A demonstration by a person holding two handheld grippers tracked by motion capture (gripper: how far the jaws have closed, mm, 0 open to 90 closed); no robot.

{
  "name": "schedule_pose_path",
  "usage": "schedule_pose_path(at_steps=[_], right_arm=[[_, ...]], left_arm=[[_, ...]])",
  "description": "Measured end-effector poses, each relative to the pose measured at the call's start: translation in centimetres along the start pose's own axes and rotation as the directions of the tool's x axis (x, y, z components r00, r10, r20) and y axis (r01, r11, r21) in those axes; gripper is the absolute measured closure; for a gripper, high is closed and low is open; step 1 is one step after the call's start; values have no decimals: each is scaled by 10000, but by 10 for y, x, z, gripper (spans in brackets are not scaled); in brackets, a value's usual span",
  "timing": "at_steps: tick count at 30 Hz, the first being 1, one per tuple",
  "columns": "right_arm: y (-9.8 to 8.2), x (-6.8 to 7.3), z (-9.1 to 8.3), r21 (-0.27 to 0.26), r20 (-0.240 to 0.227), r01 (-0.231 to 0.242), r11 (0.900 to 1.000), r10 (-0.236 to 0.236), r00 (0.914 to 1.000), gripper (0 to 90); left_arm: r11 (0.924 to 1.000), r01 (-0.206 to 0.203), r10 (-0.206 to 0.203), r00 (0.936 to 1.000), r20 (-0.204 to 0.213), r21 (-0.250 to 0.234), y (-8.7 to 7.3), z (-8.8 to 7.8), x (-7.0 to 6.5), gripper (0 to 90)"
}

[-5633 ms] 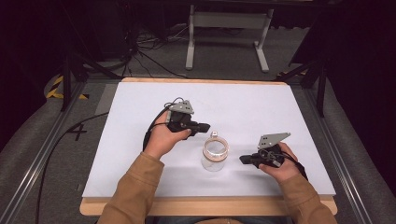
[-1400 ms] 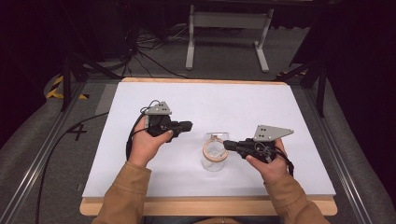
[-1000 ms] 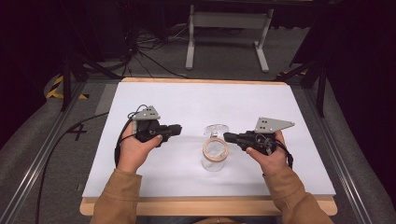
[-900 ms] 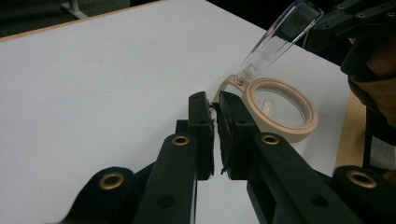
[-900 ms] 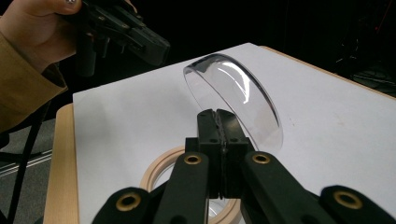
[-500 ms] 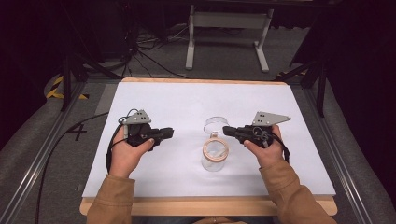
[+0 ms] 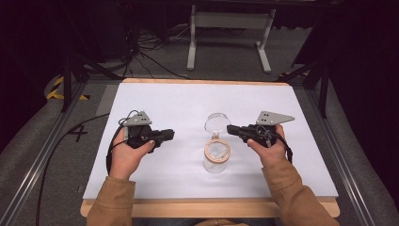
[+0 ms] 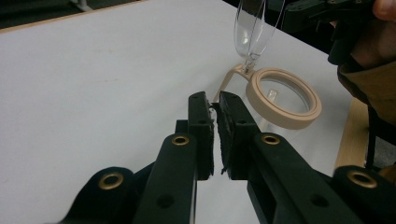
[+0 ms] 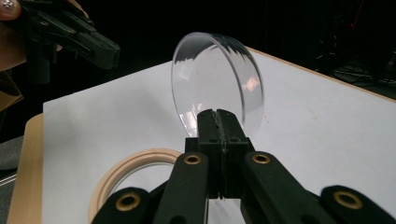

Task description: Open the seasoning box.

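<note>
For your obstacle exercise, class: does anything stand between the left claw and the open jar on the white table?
Nothing visible does. The left claw is level with the jar, apart from it, with bare white table between them. The clear lid, swung up on its hinge, rises behind the tan rim beside the right claw, not in that path.

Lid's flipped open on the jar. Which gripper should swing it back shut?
Right, likely. The right gripper is already shut on the clear lid, held upright over the jar. The left gripper sits apart, shut on nothing.

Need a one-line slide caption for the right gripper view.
Right gripper shut on the rim of the clear hinged lid, holding it upright over the jar's beige ring.
</note>
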State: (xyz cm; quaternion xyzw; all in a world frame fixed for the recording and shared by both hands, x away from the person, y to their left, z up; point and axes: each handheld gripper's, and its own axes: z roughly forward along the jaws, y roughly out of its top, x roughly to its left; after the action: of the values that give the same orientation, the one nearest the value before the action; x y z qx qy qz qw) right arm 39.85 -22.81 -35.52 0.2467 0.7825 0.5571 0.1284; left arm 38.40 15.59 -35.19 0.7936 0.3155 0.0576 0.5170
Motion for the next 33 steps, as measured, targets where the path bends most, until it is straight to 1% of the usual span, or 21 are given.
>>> schedule_pose_path(at_steps=[1,2,4,6,7,11,12,13,15,17,20,22,23,24,25,27,28,29,30,31,33], right_arm=[[2,1,-2,49,-39,146,9999,-146,9999,900],[6,1,-6,103,-62,313,9995,-312,9995,900],[10,0,-14,125,-107,431,9990,-430,9990,896],[15,-4,-27,60,-59,432,9990,-432,9990,862],[16,-5,-31,36,-12,376,9993,-376,9993,855],[16,-15,-50,94,418,151,9998,-154,9990,826],[16,-18,-52,106,509,57,9999,-63,9987,818],[15,-21,-56,79,658,0,10000,-5,9978,810],[14,-26,-61,98,865,-88,9999,79,9962,784],[12,-31,-66,140,1123,-154,9998,137,9936,772],[9,-39,-76,70,1404,-386,9992,372,9894,745],[7,-46,-82,109,1691,-474,9988,449,9846,717],[5,-49,-85,136,1847,-572,9983,537,9813,702],[5,-49,-85,136,1847,-572,9983,537,9813,702],[1,-55,-90,233,2104,-692,9973,628,9756,667],[-3,-62,-94,289,2406,-842,9960,749,9677,629],[-5,-65,-96,330,2493,-940,9950,829,9649,614],[-9,-69,-99,368,2657,-1093,9933,957,9593,590],[-12,-73,-102,388,2716,-1289,9909,1137,9557,576],[-15,-75,-103,379,2739,-1362,9900,1208,9541,573],[-22,-83,-108,420,2975,-1556,9869,1363,9449,558]], left_arm=[[10000,-27,26,10000,88,39,0,0,-1,822],[9998,-219,219,9997,145,39,1,0,0,808],[9995,-302,301,9995,120,60,1,-1,-2,808],[9994,-278,281,9995,-148,185,2,-3,-2,825],[9995,-253,257,9993,-264,178,2,-4,-2,825],[9997,-207,210,9992,-335,96,1,-7,1,818],[9999,-114,118,9992,-380,103,1,-8,1,812],[9997,-131,141,9988,-472,211,1,-9,2,806],[9996,-140,153,9982,-579,231,0,-9,5,785],[9996,-8,26,9977,-679,279,-2,-10,8,768],[9991,59,-15,9950,-994,431,-4,-12,13,754],[9986,110,-47,9928,-1196,518,-5,-13,16,743],[9980,149,-61,9901,-1405,612,-7,-15,20,738],[9980,149,-61,9901,-1405,612,-7,-15,20,731],[9978,209,-113,9885,-1508,622,-8,-15,22,731],[9972,292,-176,9862,-1647,682,-9,-16,27,724],[9967,419,-288,9836,-1780,702,-11,-17,29,719],[9965,334,-183,9817,-1897,764,-12,-17,34,714],[9957,481,-320,9805,-1940,791,-14,-17,36,709],[9959,525,-367,9786,-2024,732,-17,-16,41,707],[9938,851,-677,9736,-2181,715,-23,-15,50,705]])
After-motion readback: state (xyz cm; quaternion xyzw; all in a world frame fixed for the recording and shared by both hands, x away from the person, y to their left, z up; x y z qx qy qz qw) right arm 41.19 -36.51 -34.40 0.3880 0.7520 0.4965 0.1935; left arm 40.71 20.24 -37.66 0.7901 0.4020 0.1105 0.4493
